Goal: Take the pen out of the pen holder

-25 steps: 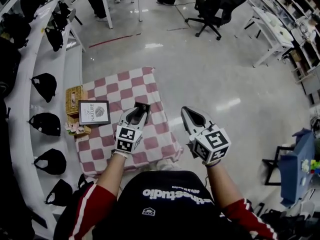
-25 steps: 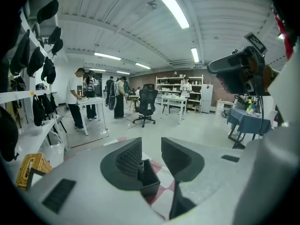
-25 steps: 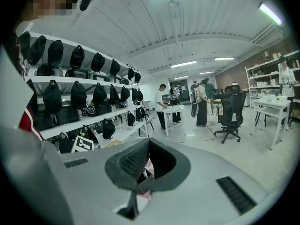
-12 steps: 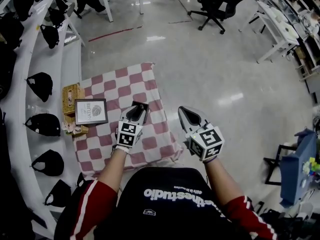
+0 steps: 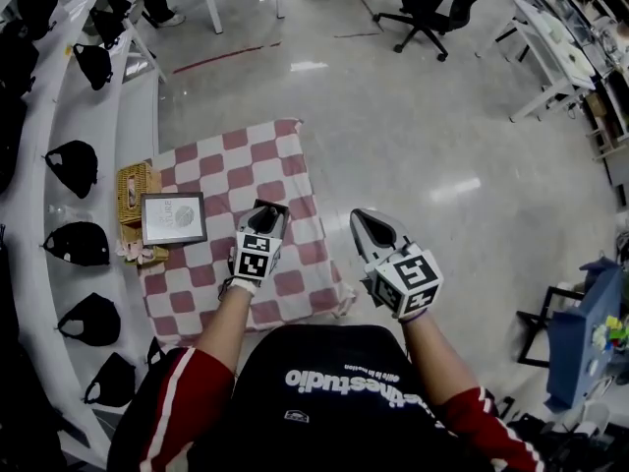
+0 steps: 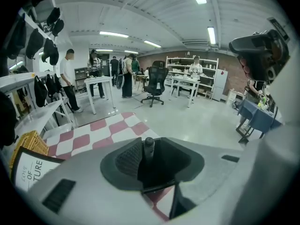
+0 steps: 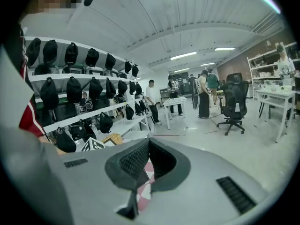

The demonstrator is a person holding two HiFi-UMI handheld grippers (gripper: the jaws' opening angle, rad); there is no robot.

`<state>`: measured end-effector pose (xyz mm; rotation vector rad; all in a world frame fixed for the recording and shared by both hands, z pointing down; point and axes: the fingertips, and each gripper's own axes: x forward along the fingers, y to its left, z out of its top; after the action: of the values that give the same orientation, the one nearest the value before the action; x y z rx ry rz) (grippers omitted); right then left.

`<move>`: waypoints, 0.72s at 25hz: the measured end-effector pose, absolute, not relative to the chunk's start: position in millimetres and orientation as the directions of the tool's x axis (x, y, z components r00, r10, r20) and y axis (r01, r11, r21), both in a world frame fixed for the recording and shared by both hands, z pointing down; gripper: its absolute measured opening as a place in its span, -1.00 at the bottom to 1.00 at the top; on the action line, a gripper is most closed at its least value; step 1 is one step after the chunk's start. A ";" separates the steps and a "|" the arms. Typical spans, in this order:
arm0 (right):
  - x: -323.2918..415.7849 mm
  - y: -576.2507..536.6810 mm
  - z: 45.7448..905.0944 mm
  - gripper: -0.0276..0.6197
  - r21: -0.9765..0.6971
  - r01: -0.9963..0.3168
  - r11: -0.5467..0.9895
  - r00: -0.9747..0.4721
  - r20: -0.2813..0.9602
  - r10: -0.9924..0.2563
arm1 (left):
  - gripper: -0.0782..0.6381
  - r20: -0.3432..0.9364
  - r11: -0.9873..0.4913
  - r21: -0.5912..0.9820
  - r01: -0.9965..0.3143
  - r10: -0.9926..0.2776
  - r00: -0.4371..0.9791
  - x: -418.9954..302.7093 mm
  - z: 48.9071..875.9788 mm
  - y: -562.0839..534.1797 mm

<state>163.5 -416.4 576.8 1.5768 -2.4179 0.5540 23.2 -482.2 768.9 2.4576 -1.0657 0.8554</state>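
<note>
left gripper [image 5: 267, 215] clamped on a pen [image 6: 149, 145], forearm extended; right gripper [image 5: 363, 217] closed, held alongside.

A low table draped in a pink-and-white checked cloth [image 5: 280, 160] stands on a glossy grey floor [image 5: 423, 136]; the cloth hangs over the table's edges. In the head view, a wicker basket [image 5: 131, 180] sits at the cloth's 9 o'clock edge. A dark-framed printed sign [image 5: 173, 217] lies touching the basket at its 5 o'clock. A small pinkish thing [image 5: 133, 252], too small to identify, lies at the sign's 7 o'clock. A black pen holder [image 5: 280, 207], with a pen [image 6: 149, 145] in it, stands toward 5 o'clock from the cloth's centre.
</note>
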 end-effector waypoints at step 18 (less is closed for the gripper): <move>175.1 -417.3 578.6 -0.90 -0.229 -0.907 0.354 -0.417 0.364 -0.833 | -0.59 0.667 -0.645 0.004 -0.764 -0.567 0.483 27.5 776.2 -485.0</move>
<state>175.1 -417.3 578.6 1.5795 -2.4280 0.5934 27.5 -485.0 776.2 2.4318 -1.1271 0.9274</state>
